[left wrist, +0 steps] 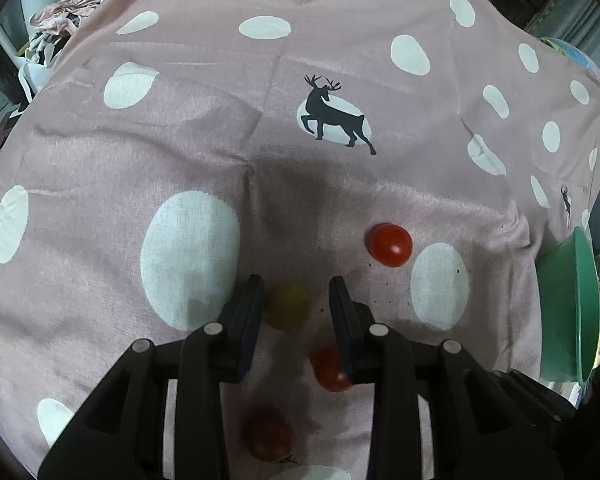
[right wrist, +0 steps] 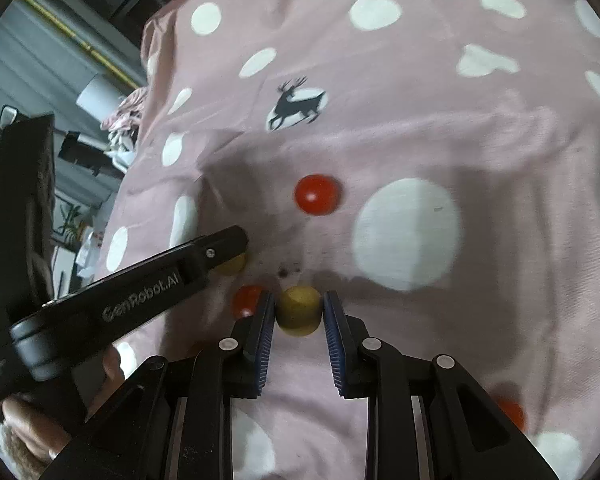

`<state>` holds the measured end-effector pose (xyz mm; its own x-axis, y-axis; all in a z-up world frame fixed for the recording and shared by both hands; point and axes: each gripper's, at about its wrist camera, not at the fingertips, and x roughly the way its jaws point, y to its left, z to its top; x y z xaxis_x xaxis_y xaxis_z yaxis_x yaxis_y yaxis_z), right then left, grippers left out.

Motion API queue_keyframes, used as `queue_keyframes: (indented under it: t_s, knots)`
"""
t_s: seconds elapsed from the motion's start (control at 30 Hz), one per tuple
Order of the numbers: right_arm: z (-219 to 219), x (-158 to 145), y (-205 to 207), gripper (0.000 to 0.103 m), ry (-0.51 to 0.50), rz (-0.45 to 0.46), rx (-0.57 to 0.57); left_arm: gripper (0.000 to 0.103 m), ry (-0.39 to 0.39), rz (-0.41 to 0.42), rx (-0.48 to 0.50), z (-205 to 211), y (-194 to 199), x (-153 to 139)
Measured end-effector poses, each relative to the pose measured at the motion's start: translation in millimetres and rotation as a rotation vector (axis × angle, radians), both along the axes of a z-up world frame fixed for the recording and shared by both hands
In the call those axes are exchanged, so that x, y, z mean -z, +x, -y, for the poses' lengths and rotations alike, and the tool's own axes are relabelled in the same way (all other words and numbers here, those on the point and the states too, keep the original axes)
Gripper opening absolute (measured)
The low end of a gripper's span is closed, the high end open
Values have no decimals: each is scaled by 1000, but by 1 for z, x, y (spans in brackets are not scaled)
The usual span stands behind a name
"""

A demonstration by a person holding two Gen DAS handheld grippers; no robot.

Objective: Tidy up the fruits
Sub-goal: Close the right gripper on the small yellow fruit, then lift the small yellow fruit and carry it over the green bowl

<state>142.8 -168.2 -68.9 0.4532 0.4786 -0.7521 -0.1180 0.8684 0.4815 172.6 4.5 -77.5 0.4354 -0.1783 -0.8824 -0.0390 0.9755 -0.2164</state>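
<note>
A: Right tongs [right wrist: 298, 310] are pinching a yellow fruit [right wrist: 299, 312], both pads flat on its sides. It looks just off the pink cloth [right wrist: 420, 128] or barely on it, can't tell which.

B: Why grab it side-on?

A: It's round and small, so a squeeze across the middle should stop it rolling out, I'd guess.

B: Left tongs?

A: Left tongs [left wrist: 296, 296] are nearly closed but gripping nothing. A second yellow fruit [left wrist: 287, 306] sits between the tips, touching the left pad, gap on the other side. One red tomato [left wrist: 330, 368] is half hidden under the right pad.

B: Others?

A: Another red tomato [left wrist: 389, 245] lies ahead and to the right of the left tongs, well clear. A darker red one [left wrist: 266, 436] is back under their frame. Green bowl [left wrist: 568, 312] is far right at the table edge, probably the drop spot.
</note>
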Motion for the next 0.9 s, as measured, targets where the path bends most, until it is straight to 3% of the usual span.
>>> queue_keyframes:
  t_s: [0.3, 0.57, 0.67, 0.77, 0.83, 0.9]
  knots:
    - [25, -24, -19, 27, 5, 69, 38, 37, -13, 0, -7, 2, 1, 0]
    - [32, -26, -23, 27, 28, 60, 46, 40, -21, -2, -11, 3, 3, 1]
    - [35, -27, -26, 27, 39, 61, 53, 38, -23, 0, -16, 3, 3, 2]
    - [41, -31, -27, 27, 54, 66, 68, 36, 24, 14, -5, 8, 3, 4]
    - [45, -33, -28, 27, 59, 71, 78, 27, 51, -9, -15, 9, 4, 10]
    - [49, -34, -29, 27, 61, 74, 86, 28, 48, -5, -18, 9, 4, 14]
